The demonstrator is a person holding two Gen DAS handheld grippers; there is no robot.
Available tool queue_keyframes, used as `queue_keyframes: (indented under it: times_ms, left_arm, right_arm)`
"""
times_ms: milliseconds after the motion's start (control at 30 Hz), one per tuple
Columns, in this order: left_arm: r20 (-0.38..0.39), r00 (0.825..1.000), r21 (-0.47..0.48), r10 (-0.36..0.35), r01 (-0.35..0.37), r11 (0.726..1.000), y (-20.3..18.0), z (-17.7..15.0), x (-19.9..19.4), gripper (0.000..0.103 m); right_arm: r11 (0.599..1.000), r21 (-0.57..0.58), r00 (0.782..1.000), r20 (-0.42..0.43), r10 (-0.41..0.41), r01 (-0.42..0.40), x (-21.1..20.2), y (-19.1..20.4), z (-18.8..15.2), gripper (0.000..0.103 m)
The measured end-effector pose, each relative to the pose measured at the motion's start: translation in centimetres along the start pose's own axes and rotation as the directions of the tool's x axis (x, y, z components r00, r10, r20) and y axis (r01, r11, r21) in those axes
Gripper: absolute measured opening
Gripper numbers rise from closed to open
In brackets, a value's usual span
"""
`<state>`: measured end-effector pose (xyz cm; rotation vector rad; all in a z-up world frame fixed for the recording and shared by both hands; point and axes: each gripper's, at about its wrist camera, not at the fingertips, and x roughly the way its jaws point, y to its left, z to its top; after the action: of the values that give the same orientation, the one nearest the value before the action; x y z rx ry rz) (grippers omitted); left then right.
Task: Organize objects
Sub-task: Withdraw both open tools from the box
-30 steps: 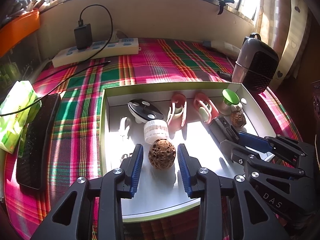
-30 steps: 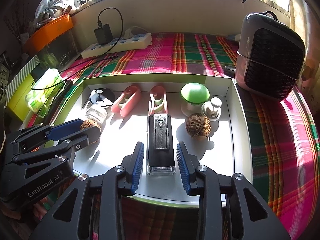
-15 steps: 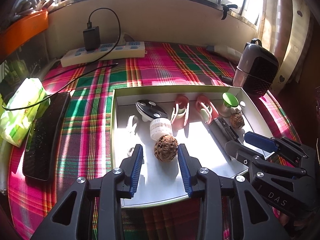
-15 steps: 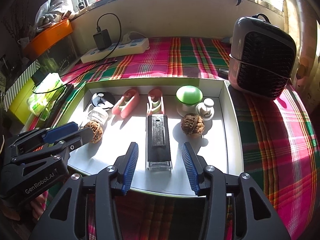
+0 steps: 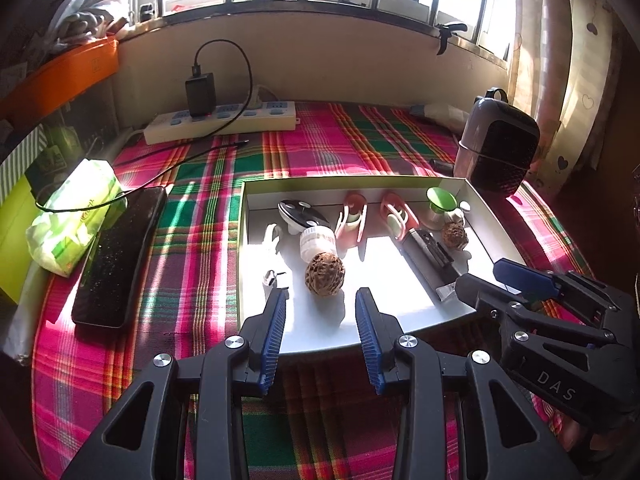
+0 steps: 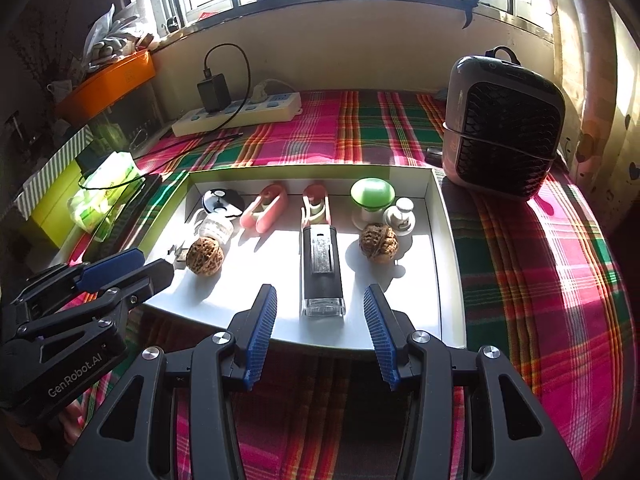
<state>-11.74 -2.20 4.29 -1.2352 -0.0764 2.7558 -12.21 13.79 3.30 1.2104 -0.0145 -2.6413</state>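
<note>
A white tray (image 5: pixel 360 180) on the plaid cloth holds small items. A brown walnut (image 5: pixel 324 274) lies just beyond my left gripper (image 5: pixel 321 300), which is open and touches nothing. A black oblong device with a clear end (image 6: pixel 321 264) lies lengthwise in front of my right gripper (image 6: pixel 320 292). Its jaws are open, with their tips either side of the device's near end and a gap on both sides. A second walnut (image 6: pixel 378 242) sits to the device's right. Each gripper shows at the edge of the other's view: right gripper (image 5: pixel 480 276), left gripper (image 6: pixel 154 262).
The tray's back row holds a black disc (image 5: pixel 302 212), a white jar (image 5: pixel 316 240), two pink clips (image 5: pixel 352 220) and a green-capped piece (image 5: pixel 440 200). A fan heater (image 6: pixel 504 140) stands right of the tray. A power strip (image 5: pixel 220 120), tissue pack (image 5: pixel 76 216) and black slab (image 5: pixel 120 256) lie left.
My right gripper's jaws spread apart and let go of the black device. Both grippers drew back and up from the tray. The walnut and the device stayed put.
</note>
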Motion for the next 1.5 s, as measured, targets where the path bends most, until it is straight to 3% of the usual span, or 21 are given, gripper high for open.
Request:
queue_keyframes:
  times_ms: [367, 867, 1500]
  left_arm:
    - [-0.007, 0.999, -0.012, 0.046, -0.046, 0.999, -0.7, -2.6, -1.4, 0.034]
    - [-0.061, 0.994, 0.000, 0.089, -0.089, 0.996, -2.4, -6.5, -0.5, 0.034]
    - [-0.041, 0.989, -0.003, 0.140, -0.140, 0.990, -3.2, -7.1, 0.0, 0.036]
  right_arm:
    - [1.000, -0.023, 1.000, 0.017, -0.007, 0.007, -2.1, 0.5, -1.9, 0.047]
    - [0.999, -0.003, 0.997, -0.069, -0.034, 0.034, -1.1, -0.9, -5.5, 0.047]
    - [0.995, -0.041, 0.994, -0.051, -0.095, 0.093, -1.2, -1.0, -6.8, 0.058]
